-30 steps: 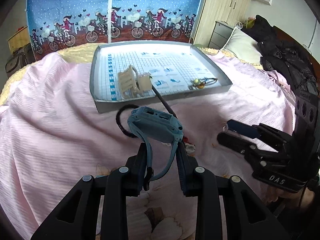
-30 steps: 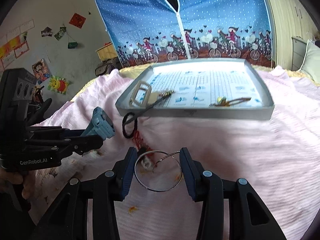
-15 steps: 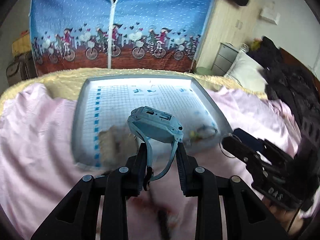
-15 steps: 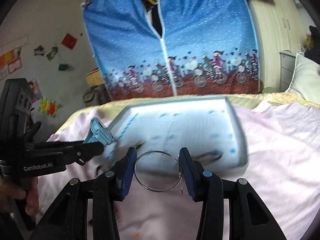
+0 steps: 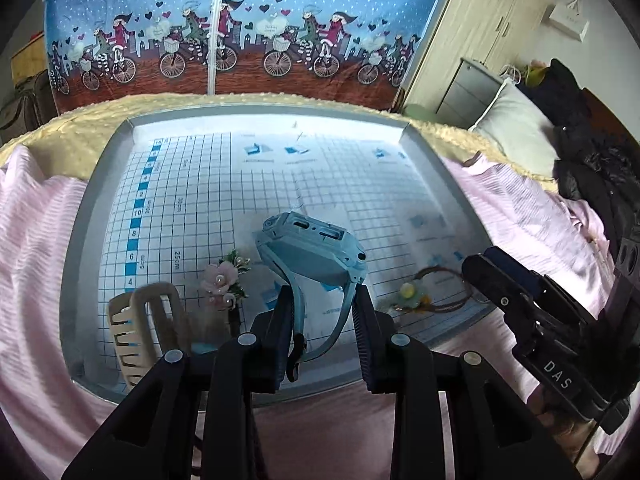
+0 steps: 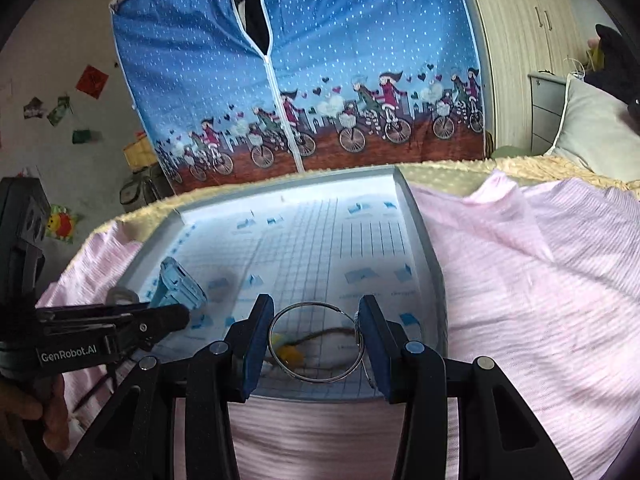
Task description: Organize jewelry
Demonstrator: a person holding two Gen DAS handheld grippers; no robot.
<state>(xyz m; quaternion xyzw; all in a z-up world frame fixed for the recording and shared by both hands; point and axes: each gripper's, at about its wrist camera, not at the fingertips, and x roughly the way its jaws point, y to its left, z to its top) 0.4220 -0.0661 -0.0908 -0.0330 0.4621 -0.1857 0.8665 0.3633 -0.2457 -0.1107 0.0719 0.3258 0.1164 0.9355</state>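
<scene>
Jewelry partly sorted: hair claw (image 5: 144, 332), flower clip (image 5: 224, 280) in tray (image 5: 100, 184); left gripper (image 5: 320, 312) grasping watch (image 5: 310, 250), right gripper (image 6: 316, 336) grasping hoop (image 6: 316, 344), both unplaced

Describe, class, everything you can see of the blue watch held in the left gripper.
The blue watch has a chunky, rounded-rectangular case in pale blue that looks like plastic, with two slot-like openings on the side facing the camera and a small dark button at one corner. Its thin matching strap hangs down in a loop between the fingers of the left gripper, which pinch the strap on both sides. The case sits tilted above the fingertips, held in the air over the near part of the grey tray, touching nothing else.
</scene>
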